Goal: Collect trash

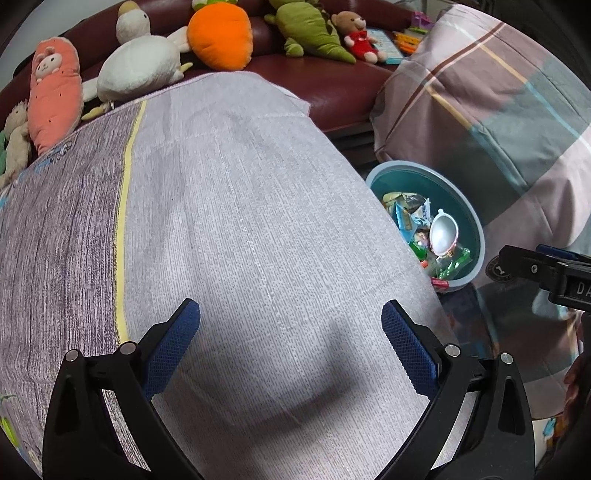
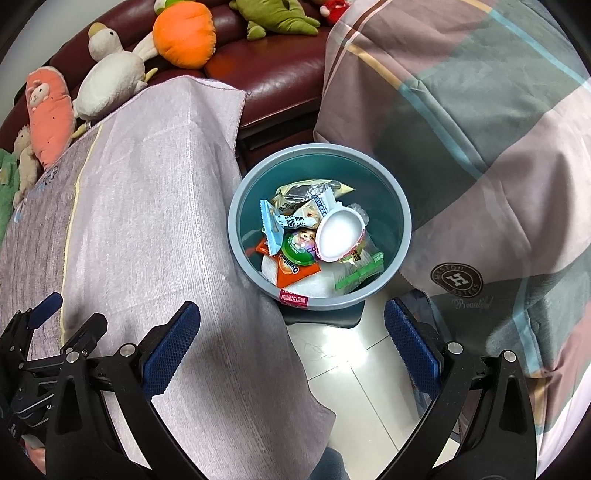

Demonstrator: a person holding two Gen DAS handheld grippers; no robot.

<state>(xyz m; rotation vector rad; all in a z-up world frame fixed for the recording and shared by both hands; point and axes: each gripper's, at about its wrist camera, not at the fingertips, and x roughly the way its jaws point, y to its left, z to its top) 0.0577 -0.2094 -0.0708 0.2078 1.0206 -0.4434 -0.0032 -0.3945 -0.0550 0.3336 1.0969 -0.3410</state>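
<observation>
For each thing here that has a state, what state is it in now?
Left gripper: open, empty, over the grey cloth-covered table.
Right gripper: open, empty, above the floor beside the bin.
Round blue plastic trash bin: upright, no lid, partly filled.
White plastic cup: in the bin, tipped on its side, on top of the snack wrappers.

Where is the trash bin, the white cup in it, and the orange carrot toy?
trash bin (image 2: 403, 236): right wrist view, on its grey rim.
white cup (image 2: 338, 234): right wrist view, on its white inside.
orange carrot toy (image 1: 219, 35): left wrist view, on its orange body.
</observation>
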